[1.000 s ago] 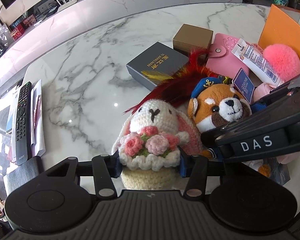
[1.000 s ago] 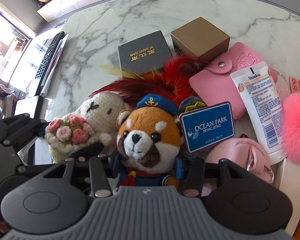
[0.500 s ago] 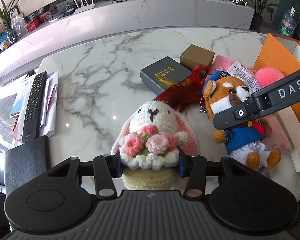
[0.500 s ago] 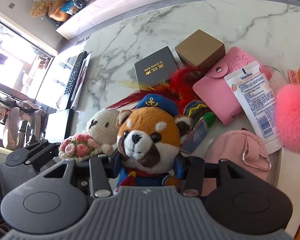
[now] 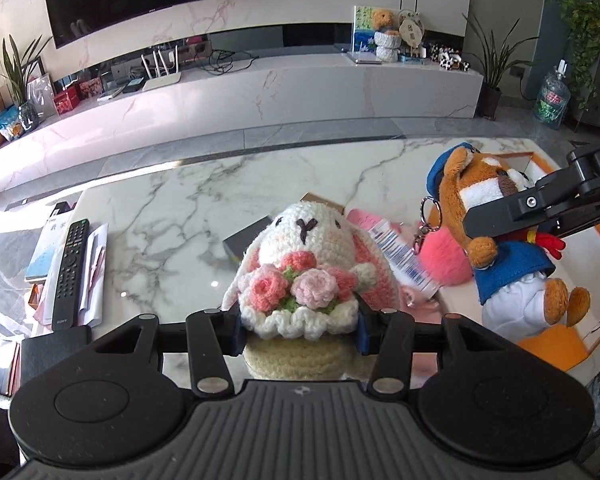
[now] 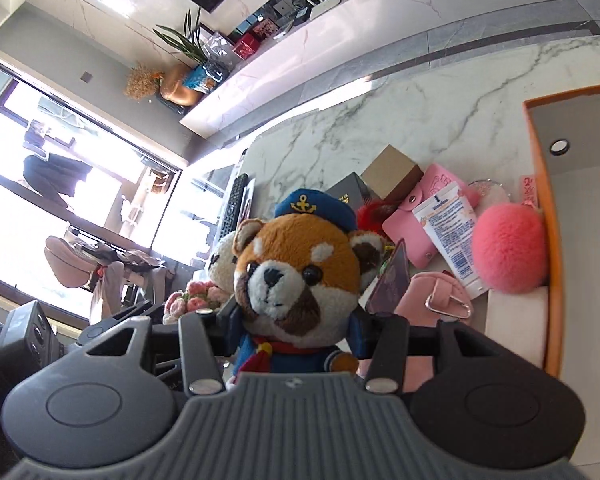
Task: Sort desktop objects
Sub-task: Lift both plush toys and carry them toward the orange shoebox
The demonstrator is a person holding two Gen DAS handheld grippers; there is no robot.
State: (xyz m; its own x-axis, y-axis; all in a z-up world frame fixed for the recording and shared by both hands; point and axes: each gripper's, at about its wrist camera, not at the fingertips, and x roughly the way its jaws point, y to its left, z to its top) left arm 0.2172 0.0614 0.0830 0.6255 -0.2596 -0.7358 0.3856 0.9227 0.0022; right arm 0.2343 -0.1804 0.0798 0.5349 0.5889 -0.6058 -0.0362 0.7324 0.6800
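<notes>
Left wrist view: the left claw (image 5: pixel 298 330) is clamped on the crocheted rabbit (image 5: pixel 306 264), its 2 blue pads pressing the frilled base from either side; the rabbit sits upright, lifted clear of the marble tabletop (image 5: pixel 168 216). Right wrist view: the right claw (image 6: pixel 292 338) grips the sailor-capped red panda plush (image 6: pixel 296 264) at the torso, head and cap standing above the fingers. In the left view the panda hangs above the near corner of the orange box (image 5: pixel 556 344), which lies at the tabletop's right side.

Remaining clutter, near the box: pink pompom (image 6: pixel 510 246), lotion tube (image 6: pixel 450 232), pink wallet (image 6: pixel 418 208), pink pouch (image 6: pixel 432 294), brown carton (image 6: pixel 394 168) and dark gift box (image 6: pixel 346 192). A remote control (image 5: pixel 70 272) lies well apart at the left.

Step in hand, as judged: carrying both toys to their sorting place, probably the box. Good practice: keep both grips steady, since soft bodies compress and can slip; hold the 2 claws apart to avoid collision; clear the box wall before lowering; let go only once each toy rests on the floor of the box.
</notes>
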